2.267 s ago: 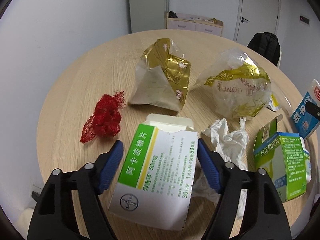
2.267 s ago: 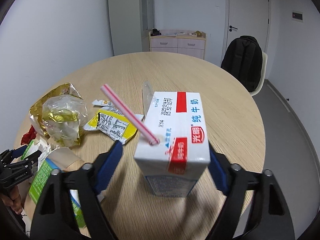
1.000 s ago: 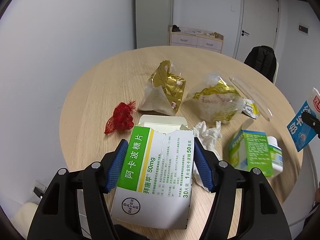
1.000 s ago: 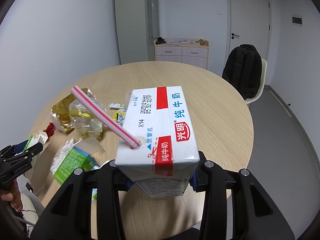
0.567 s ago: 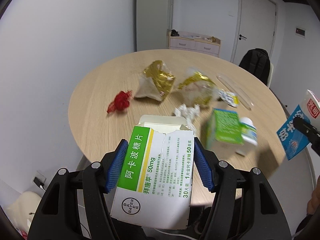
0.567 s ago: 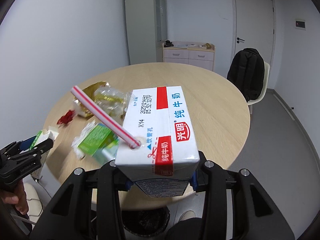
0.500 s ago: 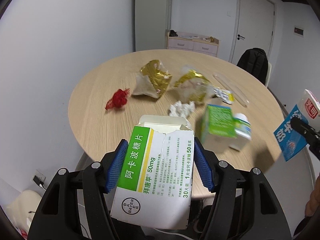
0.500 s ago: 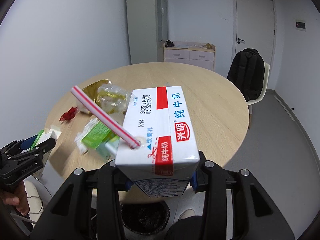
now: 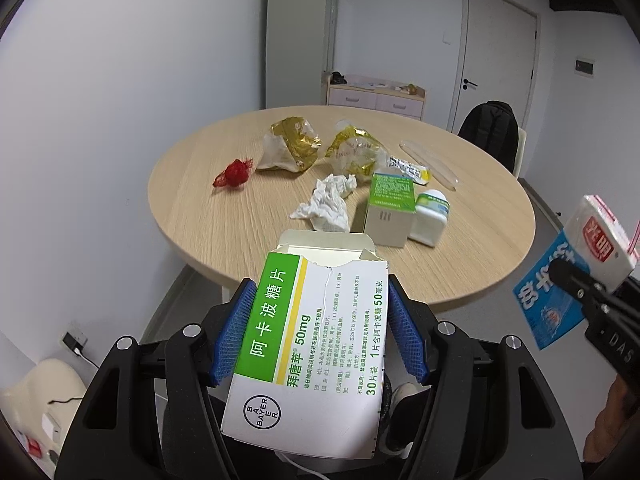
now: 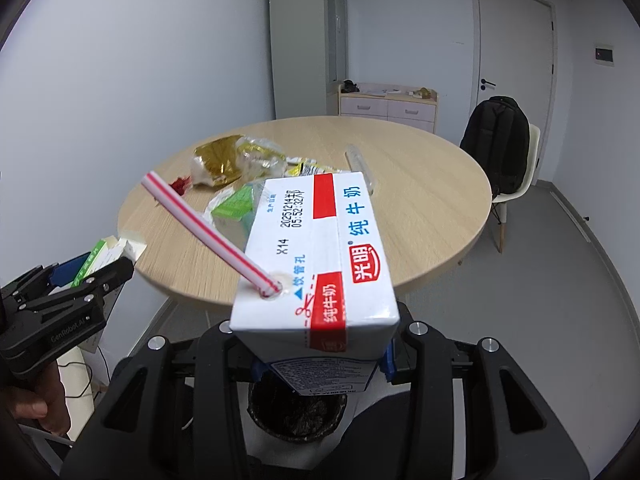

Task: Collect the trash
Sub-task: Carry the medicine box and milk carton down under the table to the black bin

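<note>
My left gripper (image 9: 320, 332) is shut on a torn white and green medicine box (image 9: 316, 344), its blue pads pressing both sides, held off the near edge of the round wooden table (image 9: 240, 220). My right gripper (image 10: 320, 360) is shut on a white milk carton (image 10: 320, 256) with a red-striped straw (image 10: 200, 224). The carton hangs above a black trash bin (image 10: 296, 416) on the floor. In the left wrist view the carton (image 9: 576, 272) shows at the right edge. In the right wrist view the left gripper (image 10: 80, 276) shows at the left.
On the table lie a red net (image 9: 234, 172), two gold snack wrappers (image 9: 292, 144), a crumpled tissue (image 9: 328, 204), a green box (image 9: 390, 208), a white bottle (image 9: 430, 218) and a yellow sachet (image 9: 412, 168). A chair with a black backpack (image 10: 498, 144) stands at the right. A dresser (image 10: 386, 106) is at the back.
Both grippers have pulled back from the table with their loads. The table looks smaller and farther, and the black bin has come into view under the milk carton.
</note>
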The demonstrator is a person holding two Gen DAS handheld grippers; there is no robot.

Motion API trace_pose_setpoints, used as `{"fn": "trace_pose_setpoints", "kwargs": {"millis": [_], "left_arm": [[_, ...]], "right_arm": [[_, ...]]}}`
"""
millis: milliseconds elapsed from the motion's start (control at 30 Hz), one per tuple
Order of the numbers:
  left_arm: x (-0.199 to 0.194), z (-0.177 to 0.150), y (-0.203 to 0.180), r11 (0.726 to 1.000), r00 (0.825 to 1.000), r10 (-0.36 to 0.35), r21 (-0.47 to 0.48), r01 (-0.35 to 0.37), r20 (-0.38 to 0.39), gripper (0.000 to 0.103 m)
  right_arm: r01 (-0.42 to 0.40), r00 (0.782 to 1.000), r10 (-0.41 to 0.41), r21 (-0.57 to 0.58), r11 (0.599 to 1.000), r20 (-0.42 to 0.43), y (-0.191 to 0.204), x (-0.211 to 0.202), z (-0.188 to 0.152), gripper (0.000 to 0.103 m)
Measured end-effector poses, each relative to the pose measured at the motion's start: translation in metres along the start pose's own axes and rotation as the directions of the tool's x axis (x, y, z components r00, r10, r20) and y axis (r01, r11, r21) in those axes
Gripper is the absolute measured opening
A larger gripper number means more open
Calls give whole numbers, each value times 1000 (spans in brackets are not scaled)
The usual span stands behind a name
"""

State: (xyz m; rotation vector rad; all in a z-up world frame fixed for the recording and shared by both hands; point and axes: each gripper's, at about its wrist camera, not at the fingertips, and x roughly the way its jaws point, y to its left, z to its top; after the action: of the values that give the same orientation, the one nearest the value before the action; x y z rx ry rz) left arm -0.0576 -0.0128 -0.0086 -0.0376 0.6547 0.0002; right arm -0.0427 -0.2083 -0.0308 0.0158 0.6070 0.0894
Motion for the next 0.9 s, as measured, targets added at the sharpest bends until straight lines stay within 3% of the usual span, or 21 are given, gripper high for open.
{"fn": "trace_pose_setpoints", "kwargs": {"millis": [900], "left_arm": [[26, -71, 0, 999, 998, -39, -9, 39, -38, 64]], "right_arm": [[11, 995, -12, -8, 1000, -98, 18, 23, -82, 39]]}}
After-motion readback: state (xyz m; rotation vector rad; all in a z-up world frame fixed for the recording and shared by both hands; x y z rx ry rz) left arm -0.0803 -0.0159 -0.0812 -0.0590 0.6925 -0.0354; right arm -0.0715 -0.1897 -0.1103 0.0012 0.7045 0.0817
